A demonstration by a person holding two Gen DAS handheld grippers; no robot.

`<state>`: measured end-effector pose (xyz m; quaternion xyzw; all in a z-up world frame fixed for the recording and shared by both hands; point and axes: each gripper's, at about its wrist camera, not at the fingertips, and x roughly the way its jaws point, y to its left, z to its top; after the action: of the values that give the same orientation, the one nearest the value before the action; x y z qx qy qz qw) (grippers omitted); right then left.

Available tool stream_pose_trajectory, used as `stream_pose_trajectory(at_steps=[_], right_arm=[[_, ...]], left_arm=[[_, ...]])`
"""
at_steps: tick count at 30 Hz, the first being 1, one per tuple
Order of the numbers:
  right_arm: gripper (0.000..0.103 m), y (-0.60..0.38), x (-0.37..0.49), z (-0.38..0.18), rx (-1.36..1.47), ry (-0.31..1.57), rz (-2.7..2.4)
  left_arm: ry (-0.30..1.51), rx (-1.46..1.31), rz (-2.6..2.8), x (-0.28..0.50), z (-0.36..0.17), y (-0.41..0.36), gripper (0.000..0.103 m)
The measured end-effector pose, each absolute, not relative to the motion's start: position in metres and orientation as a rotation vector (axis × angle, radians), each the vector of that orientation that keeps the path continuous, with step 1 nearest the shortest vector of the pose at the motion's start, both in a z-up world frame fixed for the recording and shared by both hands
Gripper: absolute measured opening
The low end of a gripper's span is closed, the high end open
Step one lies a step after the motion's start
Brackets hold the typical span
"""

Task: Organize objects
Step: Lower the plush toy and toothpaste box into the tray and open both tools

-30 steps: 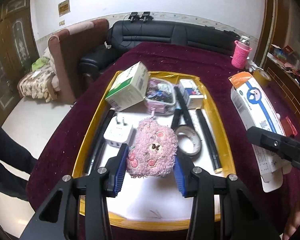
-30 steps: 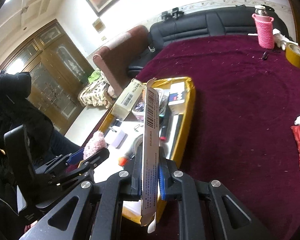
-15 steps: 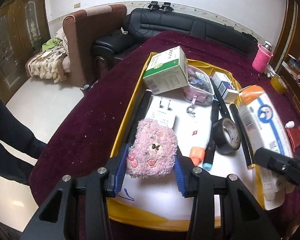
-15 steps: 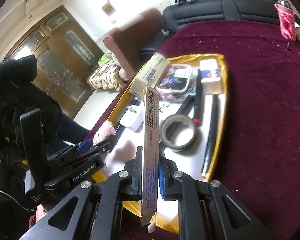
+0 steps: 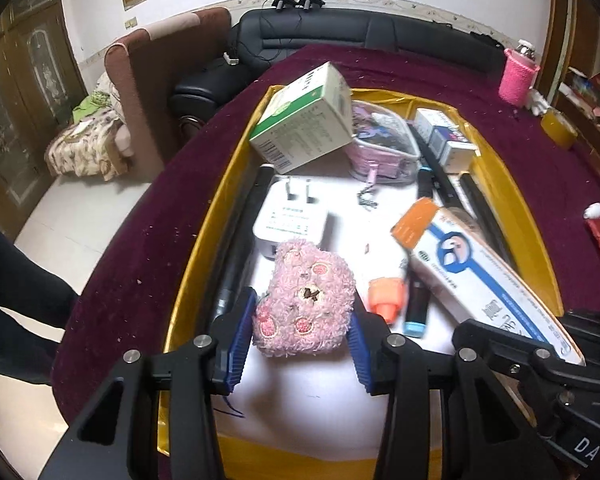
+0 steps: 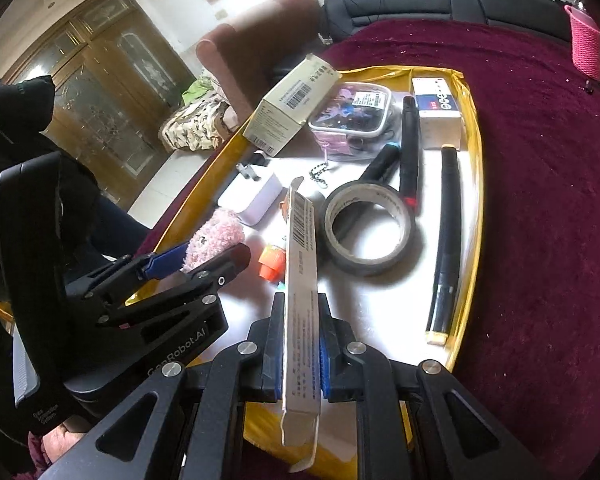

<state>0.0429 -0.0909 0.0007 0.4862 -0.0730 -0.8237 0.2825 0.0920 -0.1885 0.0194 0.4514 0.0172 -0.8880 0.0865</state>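
In my left gripper the blue pads are clamped on either side of a fluffy pink plush toy, held low over the white floor of the yellow-rimmed tray. Just beyond the toy lies a white plug adapter, and a green-and-white carton leans at the tray's far end. To the right, an orange-capped marker lies on the tray floor beside the toy. In my right gripper the jaws are nearly closed, pinching a long flat white-and-blue cardboard box held on edge above the tray. Further right, a roll of black tape rests over black pens on the tray, which sits on a maroon cloth.
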Motion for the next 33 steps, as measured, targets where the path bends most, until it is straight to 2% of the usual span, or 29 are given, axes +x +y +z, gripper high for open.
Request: stream_pose_trajectory(at_steps=[10,19,28,33], right_arm=[[0.015,-0.11,0.051,-0.006,1.298,-0.092,-2.109],[0.014,-0.102,0.042,-0.001,1.299,0.001,-2.306],[0.017,-0.111,0.032,-0.01,1.408,-0.163,-2.231],[0.019,-0.107,0.032,-0.007,1.409,-0.203,-2.221]], left_arm=[[0.057,1.342,-2.638,0.091,0.015,-0.199,0.044],[0.052,1.356,-2.651,0.089,0.014,-0.192,0.044],[0.05,1.359,-2.659,0.083,0.017,-0.2,0.043],[0.051,1.345,-2.684,0.08,0.02,-0.201,0.049]])
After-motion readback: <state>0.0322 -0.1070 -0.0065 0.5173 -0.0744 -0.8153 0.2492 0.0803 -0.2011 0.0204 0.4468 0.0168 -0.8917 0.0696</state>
